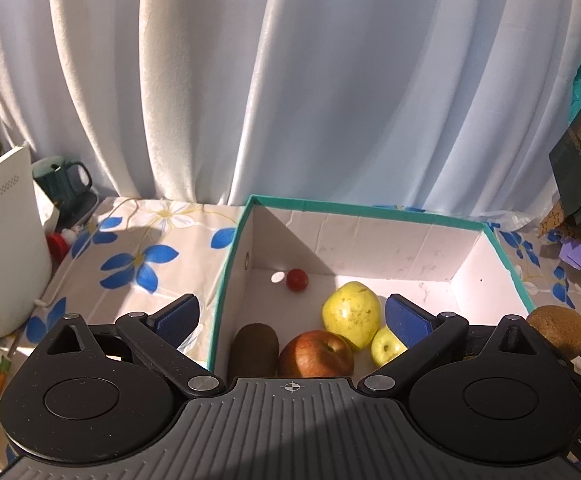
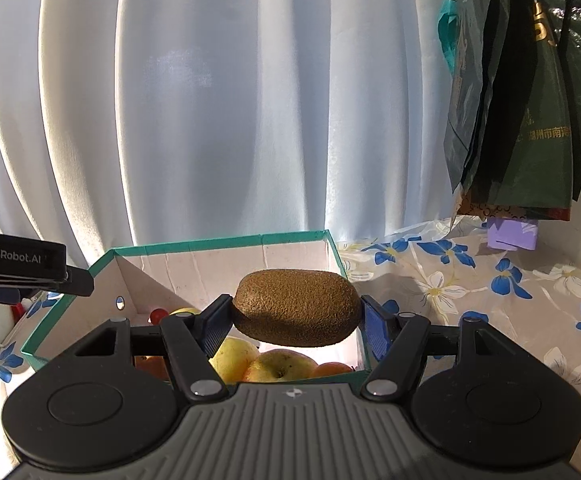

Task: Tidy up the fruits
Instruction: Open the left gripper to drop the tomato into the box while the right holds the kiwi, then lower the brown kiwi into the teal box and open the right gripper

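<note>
Your right gripper (image 2: 296, 318) pinches the kiwi (image 2: 296, 307) crosswise between its jaws, just above the teal-rimmed box (image 2: 226, 241), while your left gripper (image 1: 292, 314) hangs spread, empty, over it.

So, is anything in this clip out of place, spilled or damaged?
Nothing spilled. The white cardboard box with teal rim looks creased and scuffed inside, but intact. The fuzzy brown kiwi is clamped in the right gripper above the box, mid-task rather than misplaced. The left gripper hangs open, empty.
</note>
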